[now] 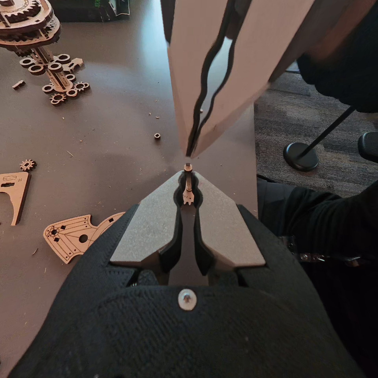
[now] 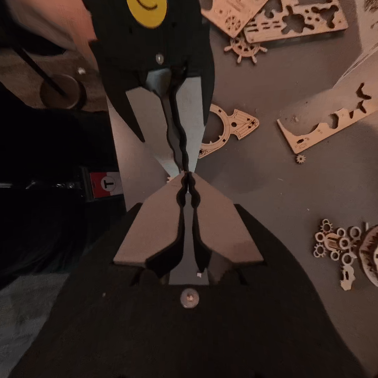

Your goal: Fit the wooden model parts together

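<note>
My left gripper (image 1: 188,173) is shut on a small wooden pin (image 1: 187,185) with a toothed lower end. The pin stands upright between the pads and its top pokes out past the tips. My right gripper (image 1: 189,155) comes in from above with its jaws shut, its tips a small gap from the pin's top. I see nothing held in it. In the right wrist view the right gripper (image 2: 188,174) meets the left gripper (image 2: 184,168) tip to tip, and the pin is almost hidden there.
On the brown table (image 1: 122,102) stand a wooden gear tower (image 1: 30,30) with ring clusters (image 1: 55,77), flat cut plates (image 1: 75,235), a small gear (image 1: 28,164) and a square-holed nut (image 1: 157,136). Cut-out sheets (image 2: 286,18) and a ship's wheel (image 2: 244,50) lie beyond. The table edge (image 1: 255,163) is just right.
</note>
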{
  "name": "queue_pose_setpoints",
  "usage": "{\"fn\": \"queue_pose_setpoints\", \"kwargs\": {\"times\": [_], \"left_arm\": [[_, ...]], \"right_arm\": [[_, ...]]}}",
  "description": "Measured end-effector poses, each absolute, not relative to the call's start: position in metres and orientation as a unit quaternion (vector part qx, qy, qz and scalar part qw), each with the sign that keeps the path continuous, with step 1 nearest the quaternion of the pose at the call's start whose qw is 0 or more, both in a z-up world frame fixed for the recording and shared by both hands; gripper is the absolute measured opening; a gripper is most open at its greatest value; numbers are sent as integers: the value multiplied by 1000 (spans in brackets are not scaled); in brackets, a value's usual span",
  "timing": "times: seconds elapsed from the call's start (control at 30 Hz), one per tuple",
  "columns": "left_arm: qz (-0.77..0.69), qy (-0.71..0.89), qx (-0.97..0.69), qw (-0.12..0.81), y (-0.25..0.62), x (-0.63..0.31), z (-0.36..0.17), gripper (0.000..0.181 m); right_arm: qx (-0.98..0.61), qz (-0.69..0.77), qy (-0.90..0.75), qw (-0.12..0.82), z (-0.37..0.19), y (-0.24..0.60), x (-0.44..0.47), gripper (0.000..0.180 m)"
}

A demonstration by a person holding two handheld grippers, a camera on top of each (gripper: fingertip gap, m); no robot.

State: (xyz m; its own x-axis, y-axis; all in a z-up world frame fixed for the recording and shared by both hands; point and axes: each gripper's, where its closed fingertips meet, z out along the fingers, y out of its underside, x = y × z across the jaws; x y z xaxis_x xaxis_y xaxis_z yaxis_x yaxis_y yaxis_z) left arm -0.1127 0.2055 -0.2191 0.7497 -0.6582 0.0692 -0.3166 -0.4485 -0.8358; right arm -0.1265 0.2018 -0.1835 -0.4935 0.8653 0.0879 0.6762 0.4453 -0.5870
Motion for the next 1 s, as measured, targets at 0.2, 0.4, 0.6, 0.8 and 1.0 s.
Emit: {"fn": "queue_pose_setpoints", "kwargs": {"times": [0.2, 0.4, 0.6, 0.8, 1.0], "left_arm": [[-199, 292, -829, 433, 205, -114, -219, 4], [-199, 294, -828, 434, 205, -113, -219, 3], [-199, 295, -828, 434, 205, -113, -220, 4], [-196, 295, -830, 431, 205, -114, -221, 4], [-200, 298, -828, 432, 205, -111, -221, 4]], "right_arm": [[-474, 213, -841, 152, -200, 203, -124, 0], [-466, 226, -835, 187, -165, 205, -133, 0], [-465, 192, -847, 171, -180, 204, -131, 0], [-465, 167, -859, 136, -197, 200, -129, 0], [-469, 187, -848, 162, -173, 204, -134, 0]]}}
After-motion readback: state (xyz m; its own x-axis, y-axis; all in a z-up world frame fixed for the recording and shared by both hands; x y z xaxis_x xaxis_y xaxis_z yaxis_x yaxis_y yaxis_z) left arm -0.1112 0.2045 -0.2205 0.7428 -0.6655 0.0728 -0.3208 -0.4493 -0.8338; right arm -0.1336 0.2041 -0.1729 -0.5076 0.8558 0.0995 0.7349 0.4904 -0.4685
